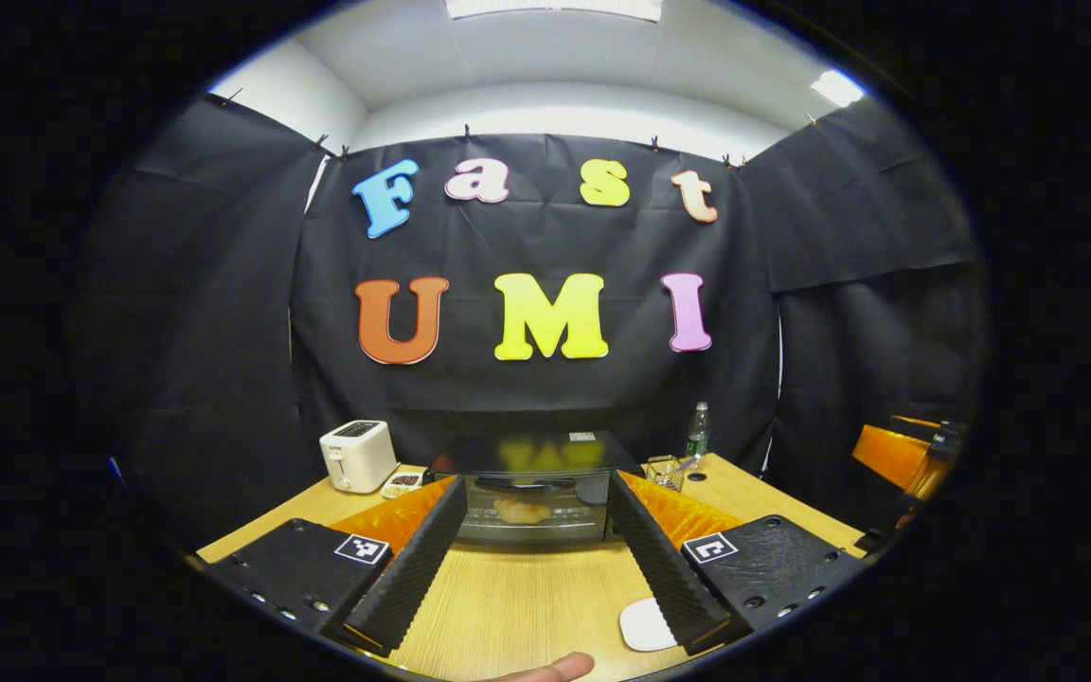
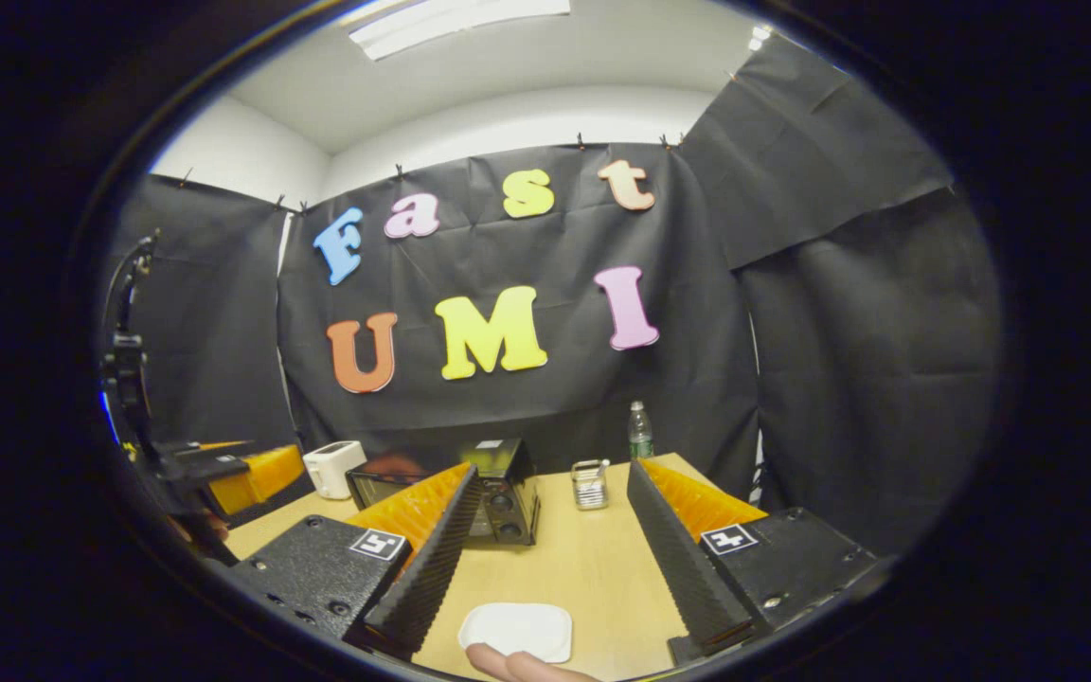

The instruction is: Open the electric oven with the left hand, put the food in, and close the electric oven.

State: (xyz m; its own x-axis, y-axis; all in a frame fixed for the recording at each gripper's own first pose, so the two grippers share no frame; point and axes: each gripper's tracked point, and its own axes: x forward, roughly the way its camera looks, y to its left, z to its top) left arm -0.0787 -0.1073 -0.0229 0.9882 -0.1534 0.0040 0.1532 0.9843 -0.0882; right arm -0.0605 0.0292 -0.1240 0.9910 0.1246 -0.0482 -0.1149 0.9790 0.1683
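The electric oven (image 1: 534, 493) stands straight ahead of the left gripper (image 1: 531, 559), framed between its two spread fingers, well beyond their tips at the far side of the wooden table (image 1: 517, 606). It is a dark, boxy appliance with a glossy top and a glass door that looks shut; through the glass a pale, rounded piece of food (image 1: 521, 511) lies on a wire rack, so by my reading the loading is done and little of the task is left. In the right gripper view the oven (image 2: 470, 488) sits ahead and to the left of the right gripper (image 2: 545, 554), partly behind its left finger, its panel of round knobs turned this way. Both grippers are released, jaws wide and holding nothing, each hanging back from the oven, probably because nothing needs gripping now. Their fingers are long wedges with ribbed inner faces, suited to pinching a thin handle. A smooth white plate (image 2: 515, 631) with rounded corners lies bare on the table near the camera end of the right gripper's fingers, likely where the food came from. Farther out, a white toaster (image 1: 357, 455) stands left of the oven, a small wire basket (image 1: 664, 471) and a clear plastic bottle (image 1: 697, 431) to its right.
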